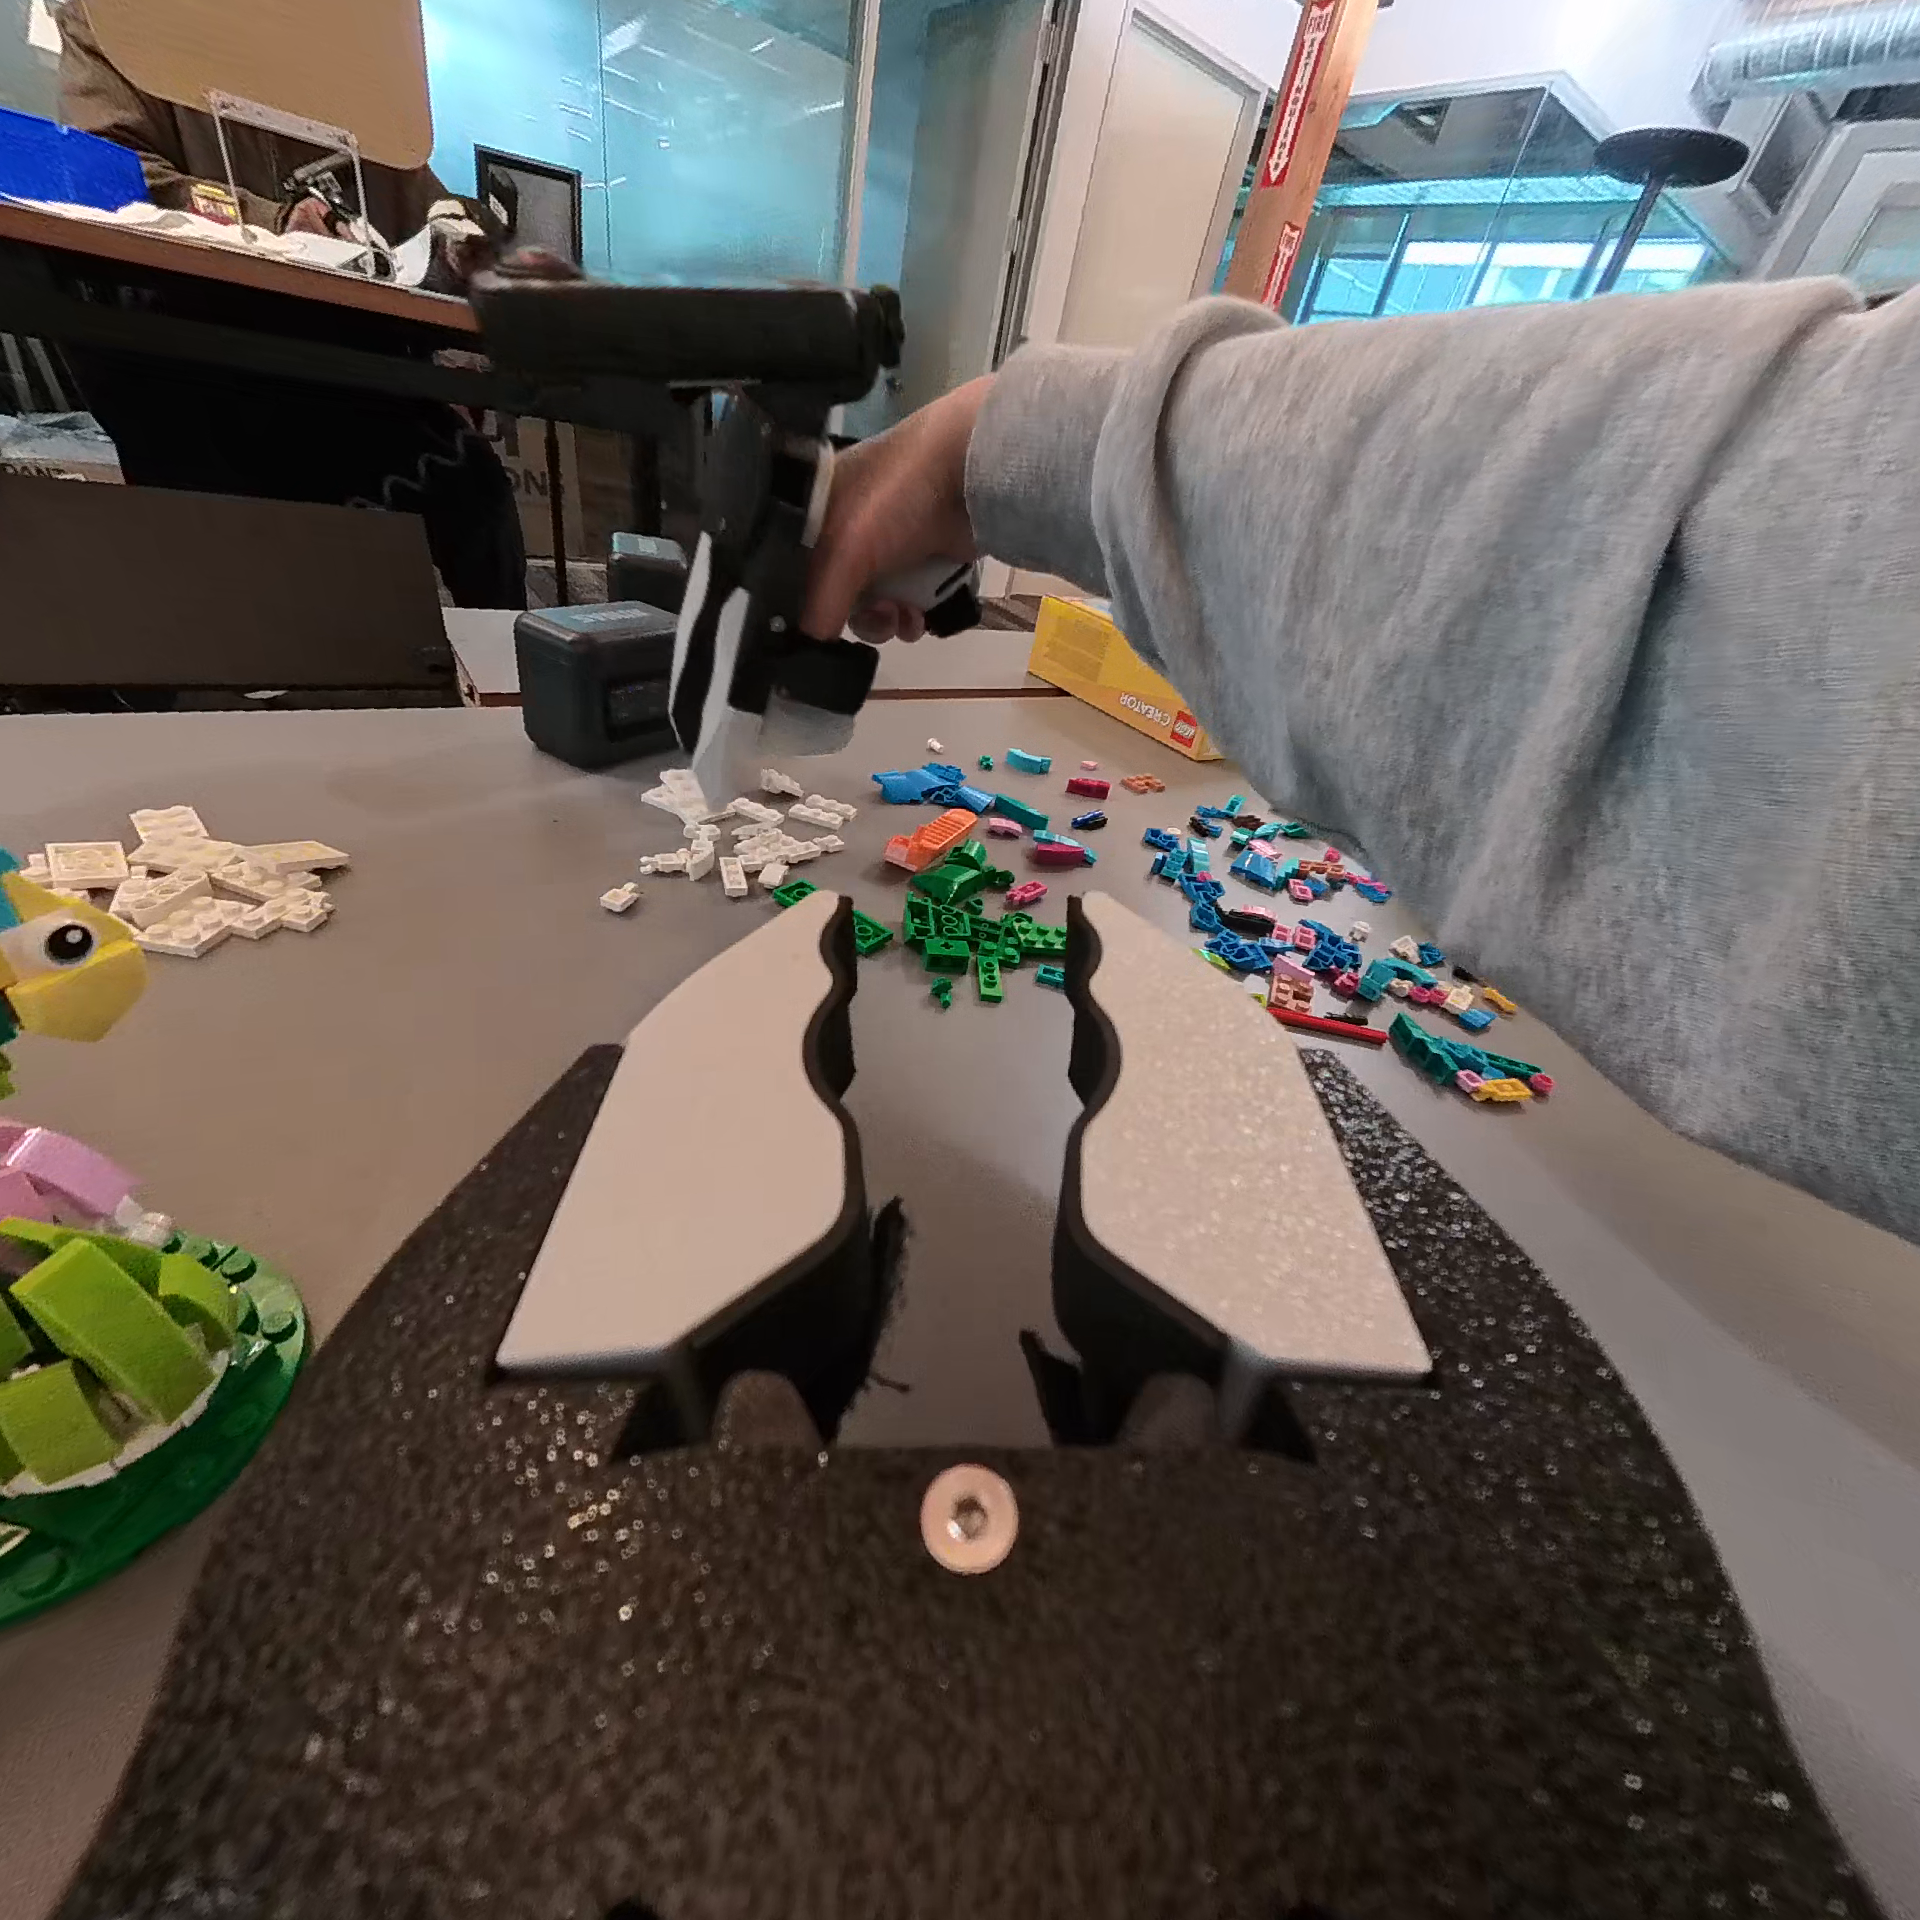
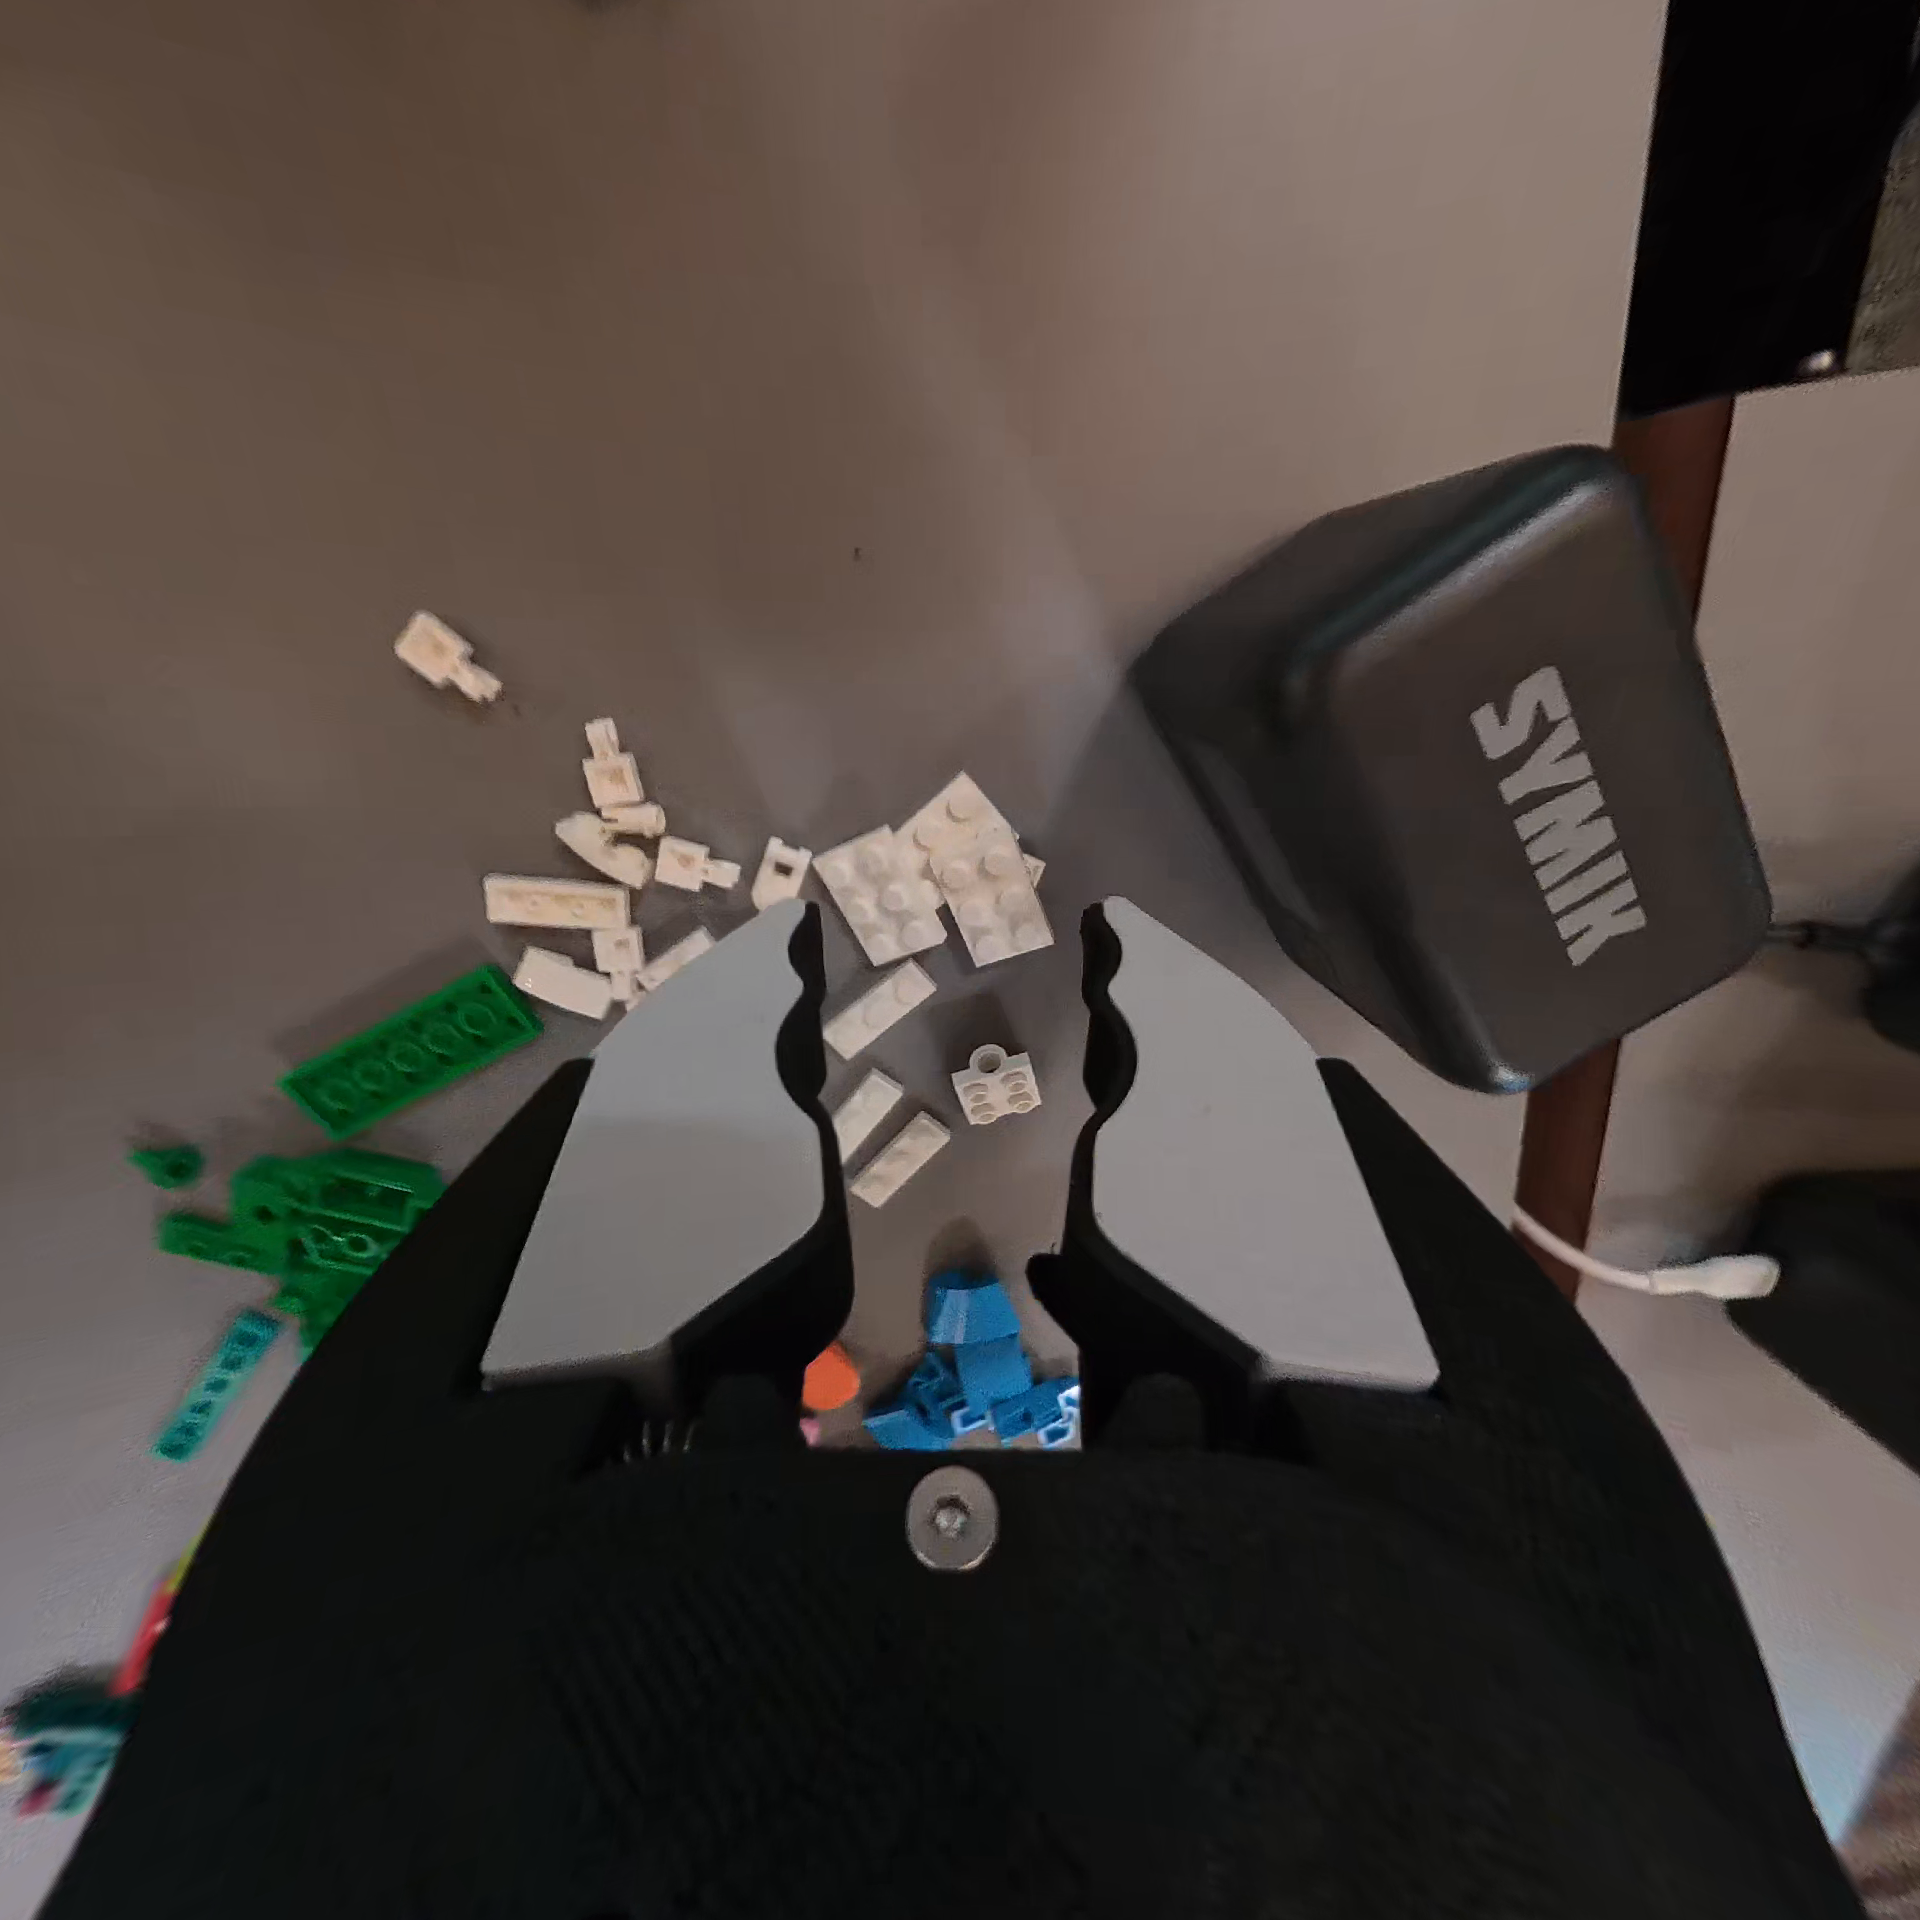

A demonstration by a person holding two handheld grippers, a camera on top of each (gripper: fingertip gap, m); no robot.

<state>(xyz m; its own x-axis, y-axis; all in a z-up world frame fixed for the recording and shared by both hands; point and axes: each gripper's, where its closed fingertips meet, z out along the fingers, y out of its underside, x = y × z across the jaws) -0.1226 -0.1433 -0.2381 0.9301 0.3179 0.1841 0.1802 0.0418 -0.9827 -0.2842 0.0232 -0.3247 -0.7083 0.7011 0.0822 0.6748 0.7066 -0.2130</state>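
My left gripper [image 1: 956, 914] is open and empty, low over the grey table [image 1: 416, 1039]. A heap of green bricks [image 1: 977, 935] lies on the table just beyond its fingertips. My right gripper [image 2: 945, 920] is open and points down over a pile of small white bricks [image 2: 935, 883]. A small white brick with a ring [image 2: 995, 1086] shows between its fingers, apart from both pads. In the left wrist view the right gripper [image 1: 727, 769] hangs over that white pile [image 1: 748, 831], held by a hand in a grey sleeve [image 1: 1507, 675].
A dark grey box [image 2: 1455, 769] stands right beside the white pile. A yellow box [image 1: 1112, 675] lies at the back. A second white pile [image 1: 197, 878], a yellow built head [image 1: 62, 966] and a green round model [image 1: 125, 1371] are at left. Mixed coloured bricks [image 1: 1299, 914] spread at right. Left tips to right tips: about 25 cm.
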